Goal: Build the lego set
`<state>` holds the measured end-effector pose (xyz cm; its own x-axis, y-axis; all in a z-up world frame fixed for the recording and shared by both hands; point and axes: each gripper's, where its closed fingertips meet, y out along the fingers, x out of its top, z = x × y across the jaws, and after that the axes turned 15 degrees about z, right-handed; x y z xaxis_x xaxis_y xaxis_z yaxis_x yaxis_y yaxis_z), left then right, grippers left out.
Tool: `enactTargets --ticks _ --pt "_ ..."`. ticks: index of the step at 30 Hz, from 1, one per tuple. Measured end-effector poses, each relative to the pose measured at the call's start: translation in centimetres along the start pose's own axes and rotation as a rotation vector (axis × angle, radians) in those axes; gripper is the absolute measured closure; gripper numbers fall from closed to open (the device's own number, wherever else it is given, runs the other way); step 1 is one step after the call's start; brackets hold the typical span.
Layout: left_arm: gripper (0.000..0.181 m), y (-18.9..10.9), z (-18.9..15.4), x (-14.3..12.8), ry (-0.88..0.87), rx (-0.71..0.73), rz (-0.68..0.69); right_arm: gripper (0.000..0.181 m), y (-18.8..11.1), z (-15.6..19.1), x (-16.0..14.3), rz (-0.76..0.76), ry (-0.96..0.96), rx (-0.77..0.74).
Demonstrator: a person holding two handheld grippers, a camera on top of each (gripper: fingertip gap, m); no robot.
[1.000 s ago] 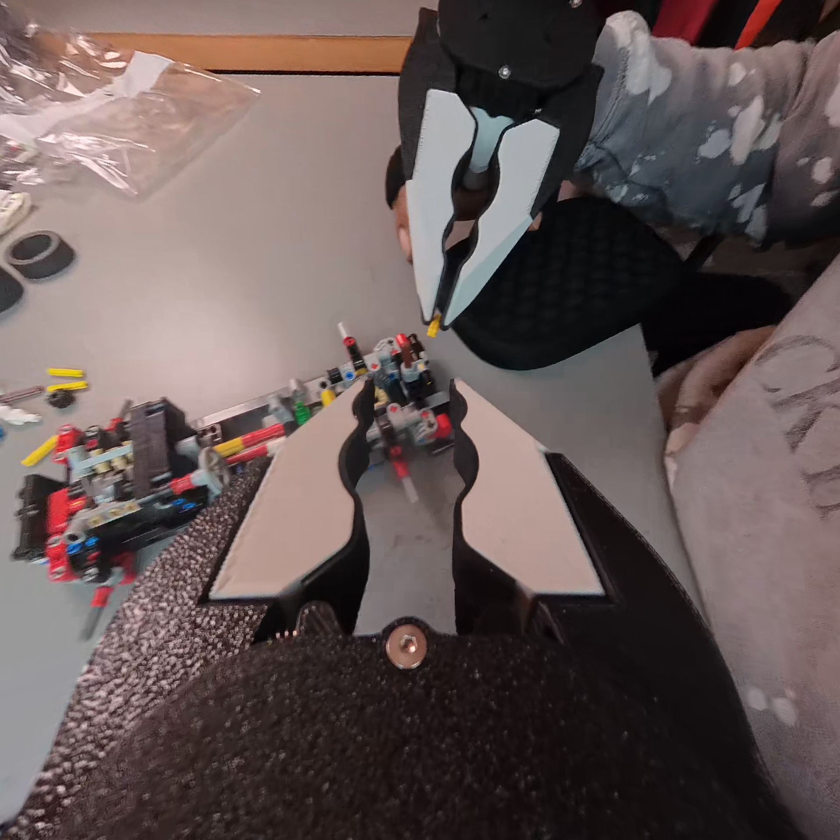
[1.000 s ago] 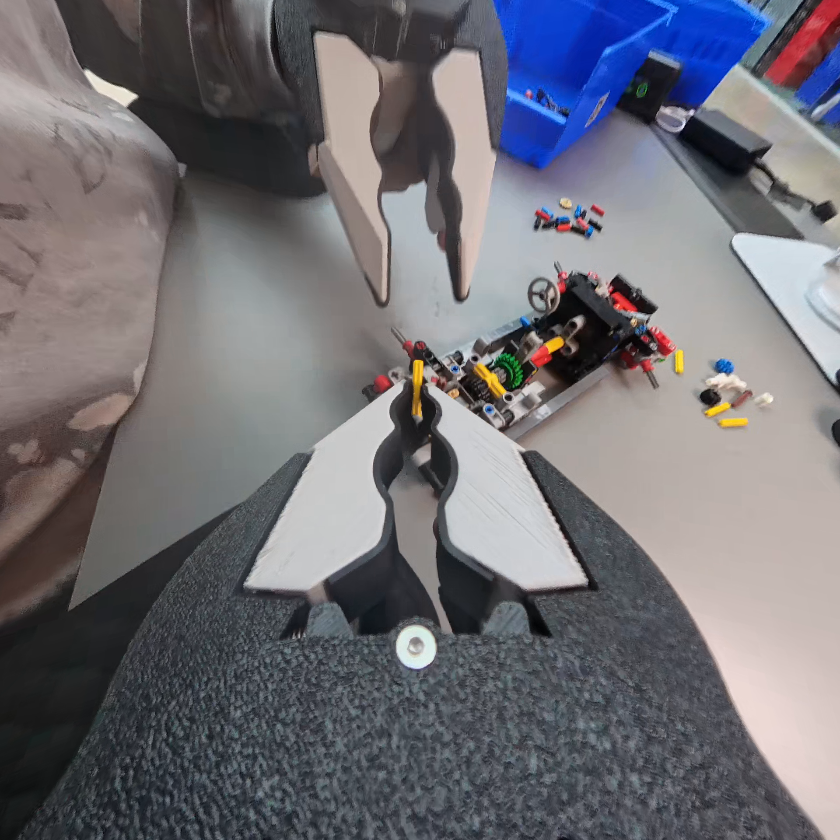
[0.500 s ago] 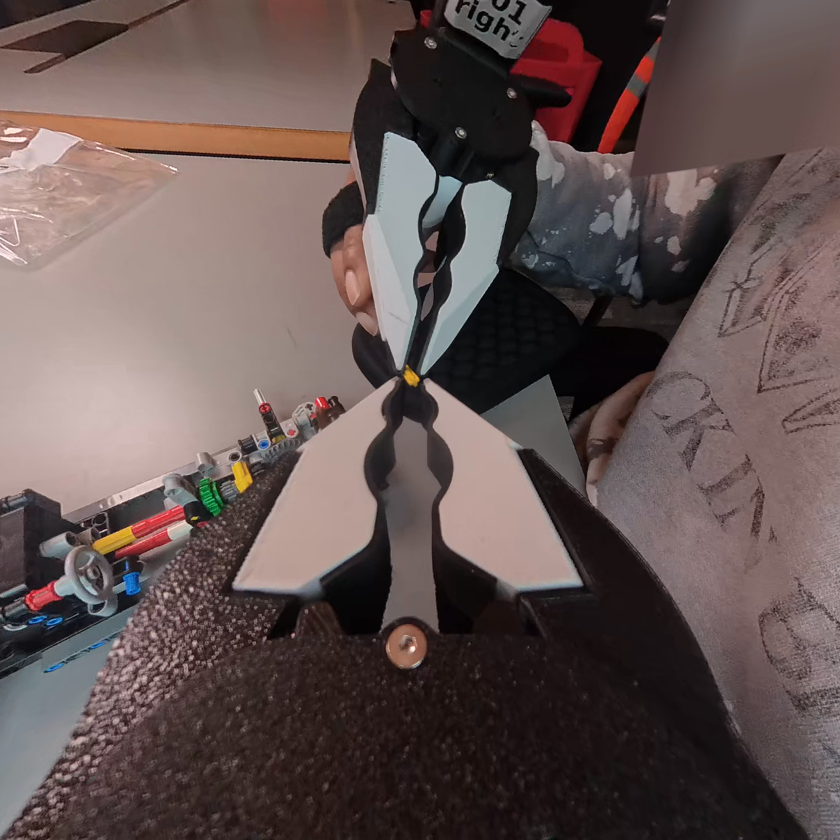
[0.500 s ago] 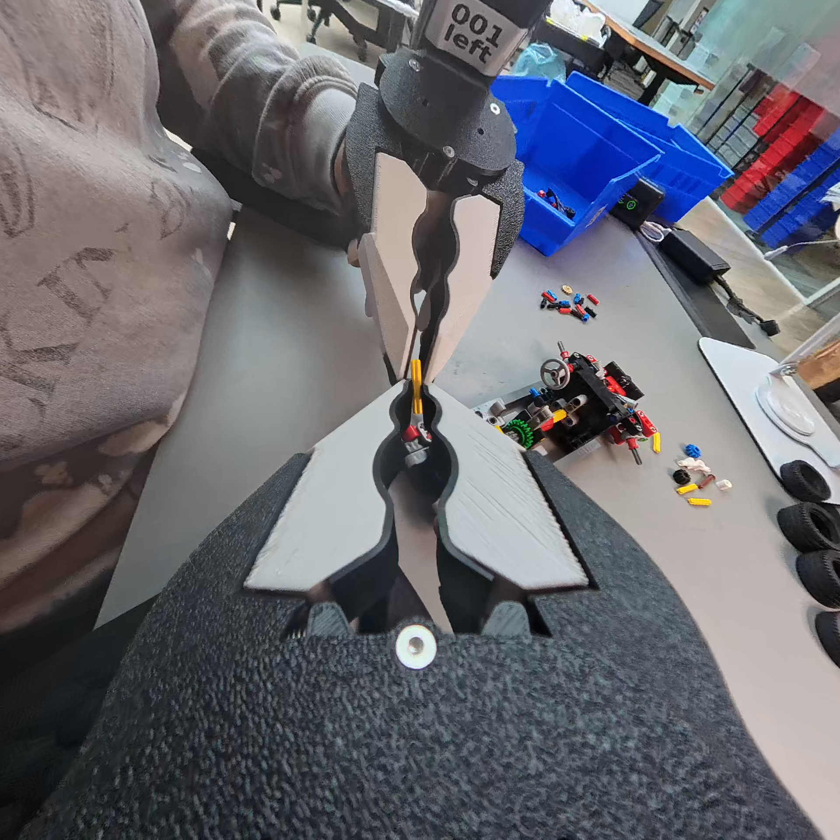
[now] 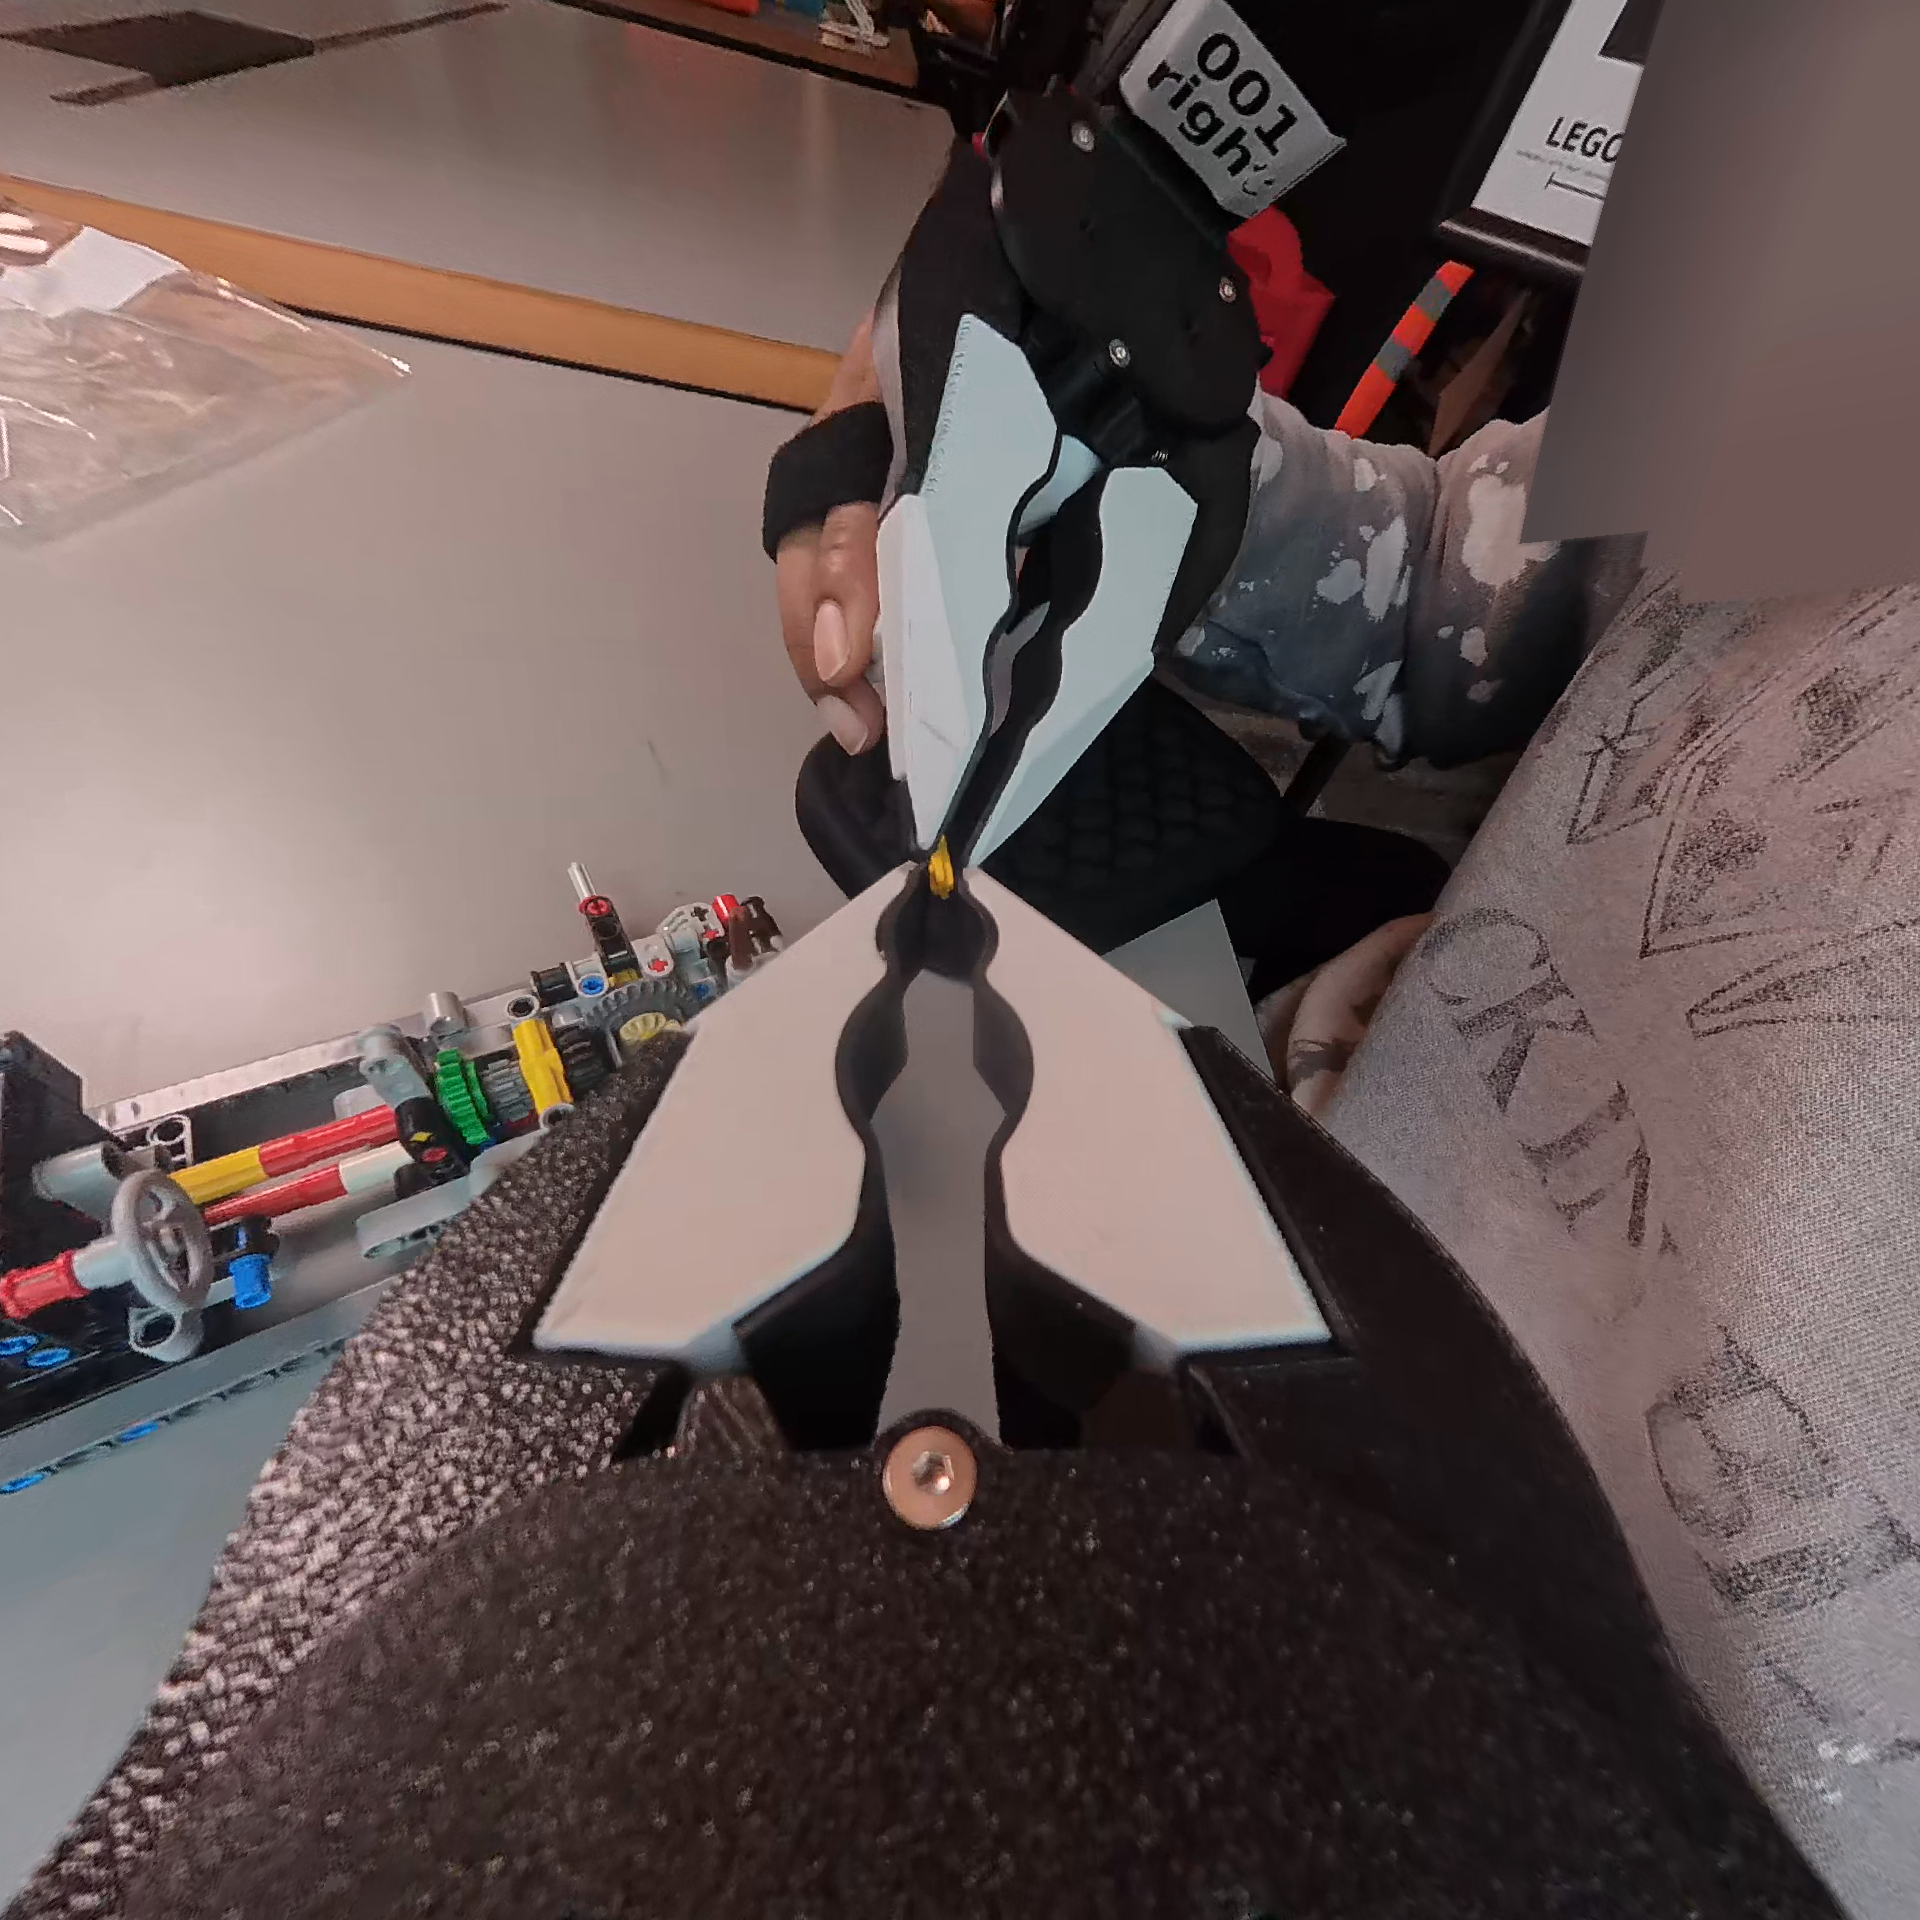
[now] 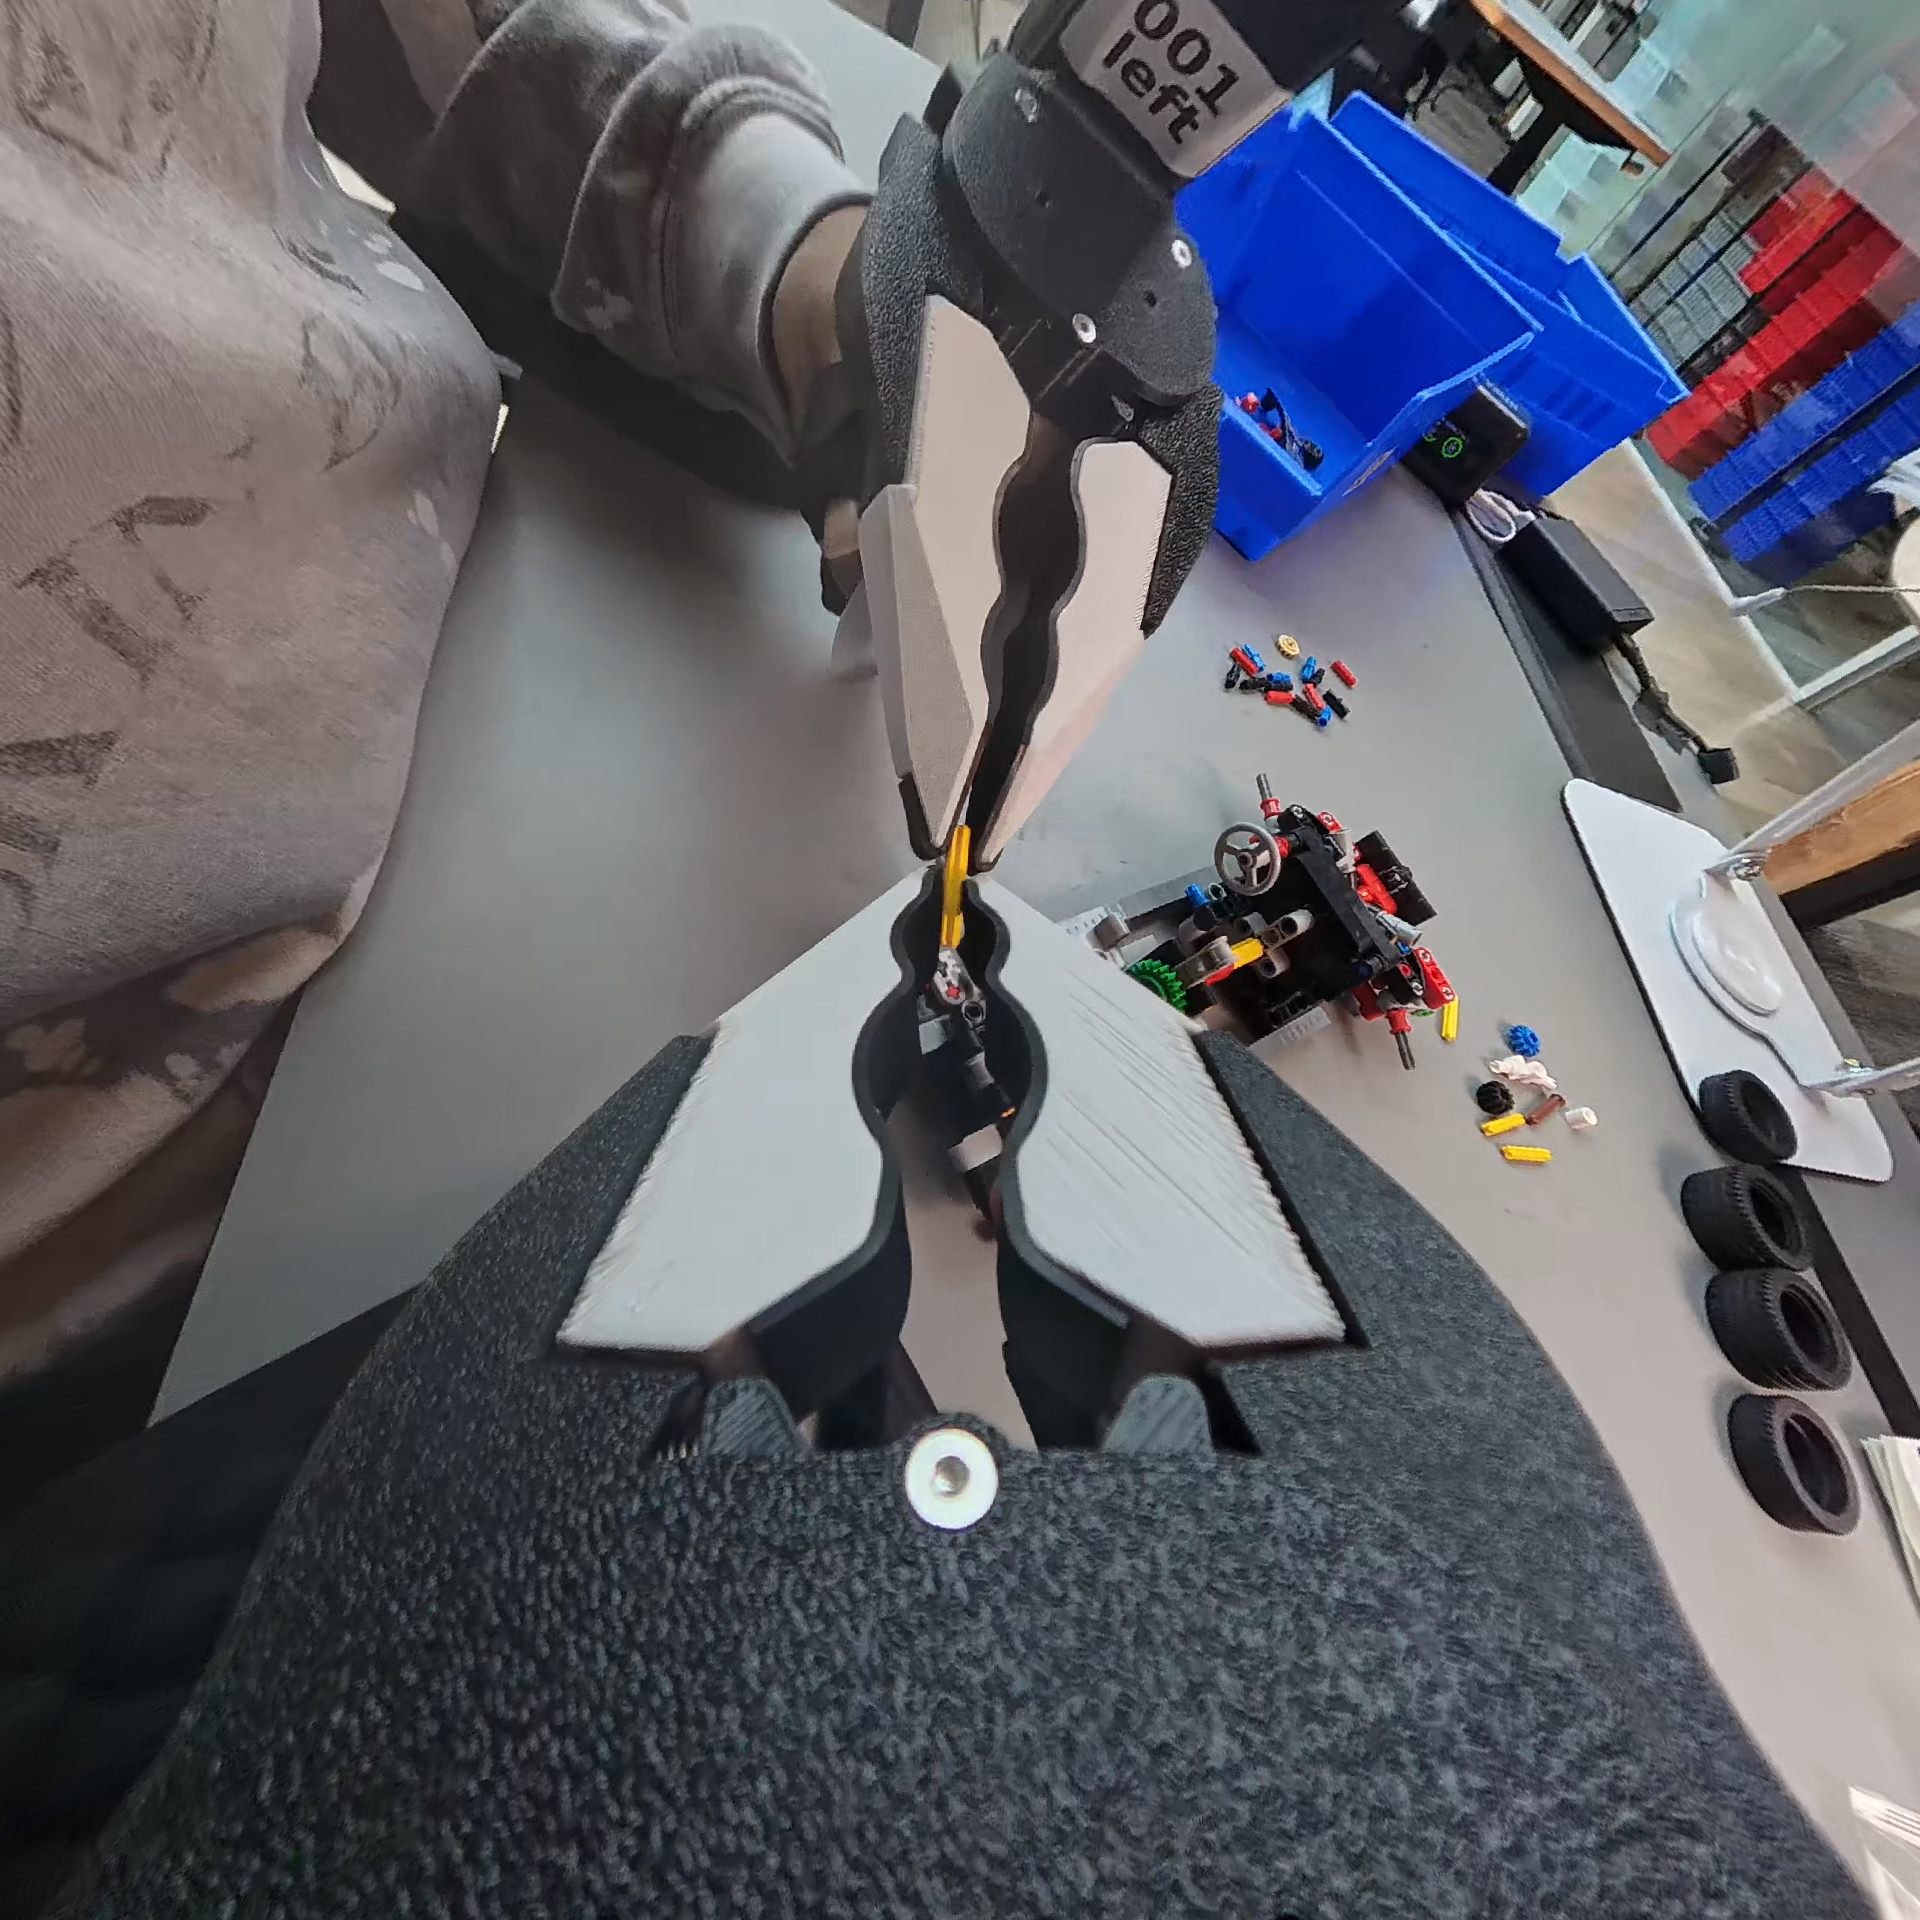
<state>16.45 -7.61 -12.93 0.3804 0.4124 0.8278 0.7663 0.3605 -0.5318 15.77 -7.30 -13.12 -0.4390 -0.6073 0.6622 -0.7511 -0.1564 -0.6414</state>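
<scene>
Our right gripper (image 6: 948, 883) and left gripper (image 5: 940, 883) meet tip to tip above the table (image 6: 582, 831), both clamped on one yellow axle (image 6: 954, 883); the lego car (image 6: 1299, 935) sits beyond.

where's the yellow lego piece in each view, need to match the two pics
Left wrist view: the yellow piece is just above centre, a small bit pinched where the left gripper meets the right gripper.
Right wrist view: the yellow piece is just above centre, a thin upright rod between both grippers' tips.
Shared landmark: the grey steering wheel on the lego car.
</scene>
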Motion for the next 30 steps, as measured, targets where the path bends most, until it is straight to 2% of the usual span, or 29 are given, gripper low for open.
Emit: enactTargets --ticks 3,5,8,12,23,26,28,30 --pt "0.179 -0.9 -0.5 1.1 0.072 0.012 -0.086 0.179 -1.1 -0.3 1.2 -0.140 0.122 0.074" --pt "0.179 -1.4 -0.7 1.7 0.101 0.029 -0.131 0.171 -1.7 -0.4 1.8 -0.225 0.200 0.139" --pt "0.179 -1.7 -0.9 2.0 0.122 0.037 -0.159 0.172 -2.3 -0.4 2.4 -0.307 0.249 0.181" --pt "0.179 -1.6 -0.9 2.1 0.130 0.045 -0.167 0.179 -2.1 -0.7 2.4 -0.314 0.255 0.173" --pt "0.179 -1.9 -0.8 2.6 0.137 0.066 -0.197 0.180 -2.0 -0.9 2.3 -0.326 0.272 0.167" --pt "0.170 -1.4 0.4 2.1 0.085 0.111 -0.153 0.180 -2.4 -1.5 1.3 -0.304 0.273 0.137" --pt "0.152 -0.3 2.1 0.5 0.022 0.145 -0.034 0.180 -3.2 -2.7 -0.4 -0.282 0.308 0.090" --pt "0.149 0.8 3.5 -0.7 -0.016 0.188 0.057 0.180 -3.4 -3.5 -2.8 -0.220 0.342 0.058"
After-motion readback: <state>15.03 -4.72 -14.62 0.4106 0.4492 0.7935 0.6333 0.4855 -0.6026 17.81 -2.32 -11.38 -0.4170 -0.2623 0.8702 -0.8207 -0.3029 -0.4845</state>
